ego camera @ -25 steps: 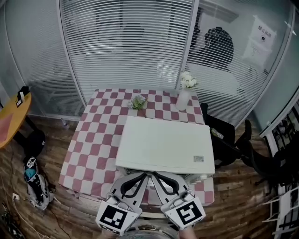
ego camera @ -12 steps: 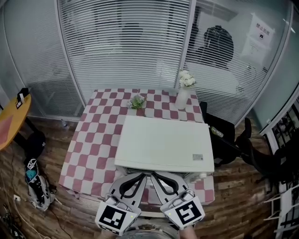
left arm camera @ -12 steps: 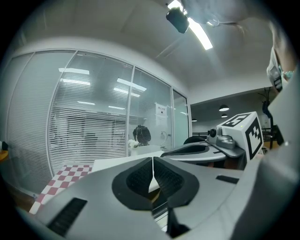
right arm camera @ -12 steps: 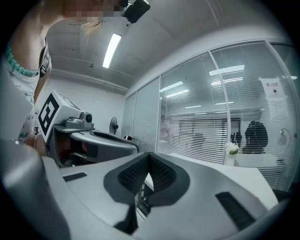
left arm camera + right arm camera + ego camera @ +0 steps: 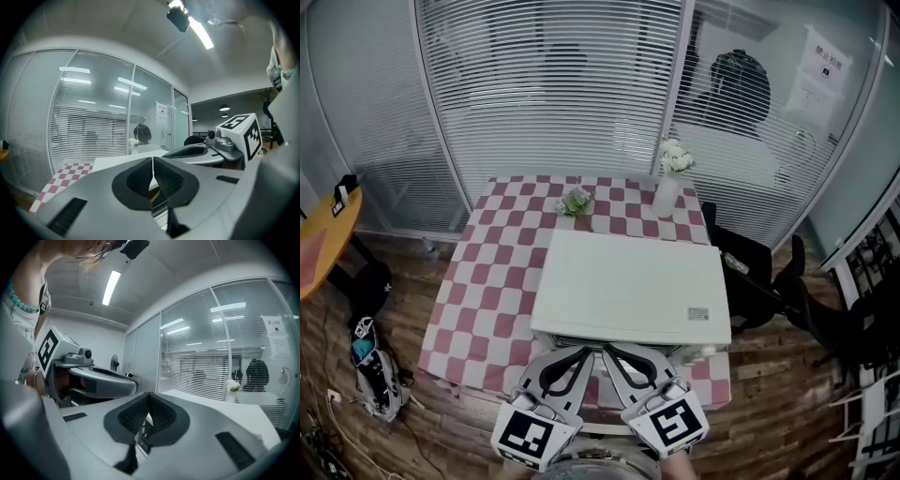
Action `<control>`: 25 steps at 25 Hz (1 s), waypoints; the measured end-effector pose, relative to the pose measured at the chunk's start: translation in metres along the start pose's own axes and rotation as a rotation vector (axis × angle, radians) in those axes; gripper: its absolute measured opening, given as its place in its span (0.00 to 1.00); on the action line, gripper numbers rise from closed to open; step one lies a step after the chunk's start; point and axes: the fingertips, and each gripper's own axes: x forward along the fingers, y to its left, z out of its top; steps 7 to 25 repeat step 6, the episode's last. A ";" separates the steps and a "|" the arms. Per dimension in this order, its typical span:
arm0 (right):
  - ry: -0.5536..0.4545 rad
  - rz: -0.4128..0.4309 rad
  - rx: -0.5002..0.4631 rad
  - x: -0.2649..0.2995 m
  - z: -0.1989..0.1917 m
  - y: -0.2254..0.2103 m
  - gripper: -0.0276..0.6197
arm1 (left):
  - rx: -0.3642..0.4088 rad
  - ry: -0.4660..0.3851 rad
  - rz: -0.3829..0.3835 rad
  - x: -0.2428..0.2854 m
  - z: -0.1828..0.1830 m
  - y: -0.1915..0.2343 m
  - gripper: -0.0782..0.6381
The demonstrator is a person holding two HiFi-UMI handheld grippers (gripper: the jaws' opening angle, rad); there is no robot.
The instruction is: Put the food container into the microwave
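left gripper (image 5: 588,353) and right gripper (image 5: 613,353), both closed and empty, unmoved at 6 o'clock beside the microwave (image 5: 628,281); food container unseen.

Empty left tongs (image 5: 153,165) pressed together, white microwave (image 5: 115,162) beyond

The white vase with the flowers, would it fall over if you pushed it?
Probably yes: the vase looks tall and narrow, with flowers up top, so a push could tip it. It looks hard and smooth, so likely breakable and slippery.
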 end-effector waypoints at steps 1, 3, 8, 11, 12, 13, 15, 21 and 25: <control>0.002 0.002 -0.002 0.000 -0.001 0.000 0.03 | -0.003 0.002 0.000 0.000 -0.001 0.000 0.13; 0.001 0.005 -0.004 0.001 -0.002 0.001 0.03 | -0.009 0.006 0.000 0.000 -0.003 0.000 0.13; 0.000 0.006 -0.002 0.001 -0.003 0.002 0.03 | -0.009 0.010 -0.002 0.000 -0.006 0.000 0.13; 0.000 0.006 -0.002 0.001 -0.003 0.002 0.03 | -0.009 0.010 -0.002 0.000 -0.006 0.000 0.13; 0.000 0.006 -0.002 0.001 -0.003 0.002 0.03 | -0.009 0.010 -0.002 0.000 -0.006 0.000 0.13; 0.000 0.006 -0.002 0.001 -0.003 0.002 0.03 | -0.009 0.010 -0.002 0.000 -0.006 0.000 0.13; 0.000 0.006 -0.002 0.001 -0.003 0.002 0.03 | -0.009 0.010 -0.002 0.000 -0.006 0.000 0.13; 0.000 0.006 -0.002 0.001 -0.003 0.002 0.03 | -0.009 0.010 -0.002 0.000 -0.006 0.000 0.13; 0.000 0.006 -0.002 0.001 -0.003 0.002 0.03 | -0.009 0.010 -0.002 0.000 -0.006 0.000 0.13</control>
